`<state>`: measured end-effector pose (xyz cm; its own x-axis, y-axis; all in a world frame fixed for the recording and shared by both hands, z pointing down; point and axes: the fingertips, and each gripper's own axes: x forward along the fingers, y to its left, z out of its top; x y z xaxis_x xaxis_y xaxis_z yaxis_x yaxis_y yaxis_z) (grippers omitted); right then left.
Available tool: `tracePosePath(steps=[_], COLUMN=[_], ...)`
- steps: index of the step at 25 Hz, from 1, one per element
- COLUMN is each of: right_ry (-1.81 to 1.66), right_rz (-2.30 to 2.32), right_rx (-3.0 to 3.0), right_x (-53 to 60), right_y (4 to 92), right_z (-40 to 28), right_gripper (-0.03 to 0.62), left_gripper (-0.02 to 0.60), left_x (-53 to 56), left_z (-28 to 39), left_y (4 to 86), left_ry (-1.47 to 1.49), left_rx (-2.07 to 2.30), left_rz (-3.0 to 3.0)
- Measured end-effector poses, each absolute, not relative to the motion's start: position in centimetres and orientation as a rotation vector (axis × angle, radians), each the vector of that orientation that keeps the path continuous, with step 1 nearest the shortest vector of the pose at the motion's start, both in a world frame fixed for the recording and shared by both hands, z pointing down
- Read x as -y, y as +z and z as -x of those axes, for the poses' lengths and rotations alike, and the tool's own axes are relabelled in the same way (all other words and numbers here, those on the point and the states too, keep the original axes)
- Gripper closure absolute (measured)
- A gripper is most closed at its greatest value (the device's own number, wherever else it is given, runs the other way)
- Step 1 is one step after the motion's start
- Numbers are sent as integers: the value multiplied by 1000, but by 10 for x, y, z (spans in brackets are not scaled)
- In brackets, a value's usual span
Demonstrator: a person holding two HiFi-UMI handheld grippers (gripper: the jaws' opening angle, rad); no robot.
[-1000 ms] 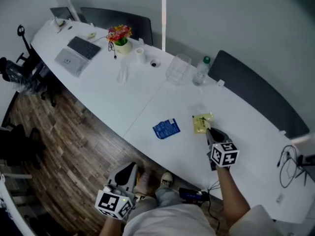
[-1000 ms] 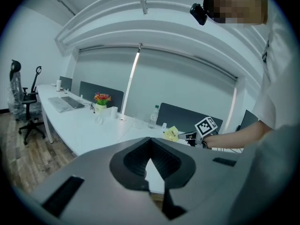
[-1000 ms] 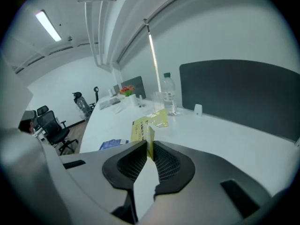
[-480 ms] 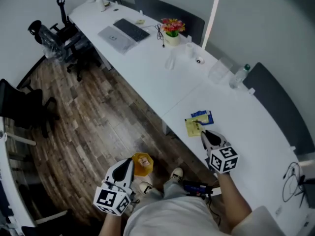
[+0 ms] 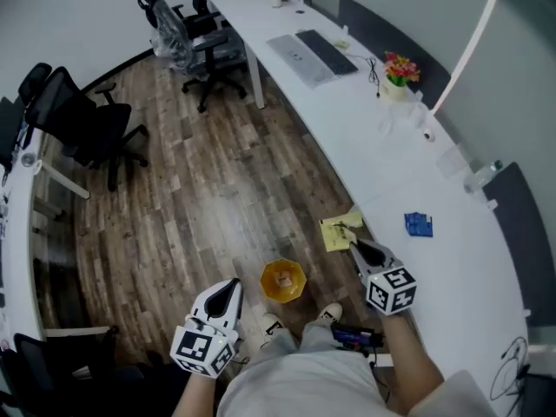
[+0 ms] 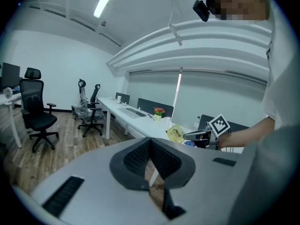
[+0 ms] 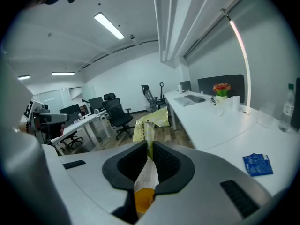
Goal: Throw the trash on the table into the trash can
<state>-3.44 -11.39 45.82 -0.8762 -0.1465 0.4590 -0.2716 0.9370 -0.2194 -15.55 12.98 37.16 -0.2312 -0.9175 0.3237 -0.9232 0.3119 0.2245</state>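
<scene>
- The white table [image 5: 373, 155] carries a blue packet [image 5: 418, 224], well apart from both tools.
- The yellow trash can [image 5: 283, 281] stands on the floor, down-left of the right gripper [image 5: 354, 245]; only the head view shows it plainly.
- The yellow wrapper [image 5: 337, 232] is pinched by that gripper, standing upright in its own view.
- The left gripper [image 5: 231, 287] is pressed together, empty.

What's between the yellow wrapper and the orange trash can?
In the head view only bare wood floor shows between the wrapper, pinched in the right gripper, and the can.
</scene>
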Motion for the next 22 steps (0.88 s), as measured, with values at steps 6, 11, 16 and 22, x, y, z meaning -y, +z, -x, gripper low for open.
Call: tracePosePath(steps=[6,11,16,22], right_ry=[424,381,366,344], right_rz=[-87,13,77,131], right_rx=[2648,2617,2566,2476], right_x=[51,37,32,36], right_y=[459,464,481,524], right_z=[90,107,114,117], right_gripper=[534,534,534,534], left_gripper=[580,580,580,580], left_x=[-179,-188,-192,-182], left_z=[180,185,186,187], left_y=[370,372,381,413], left_ry=[-23,-52,-74,-88], left_rx=[2269,2303,2310,2274], left_rz=[-1546,-1491,-1436,-1394])
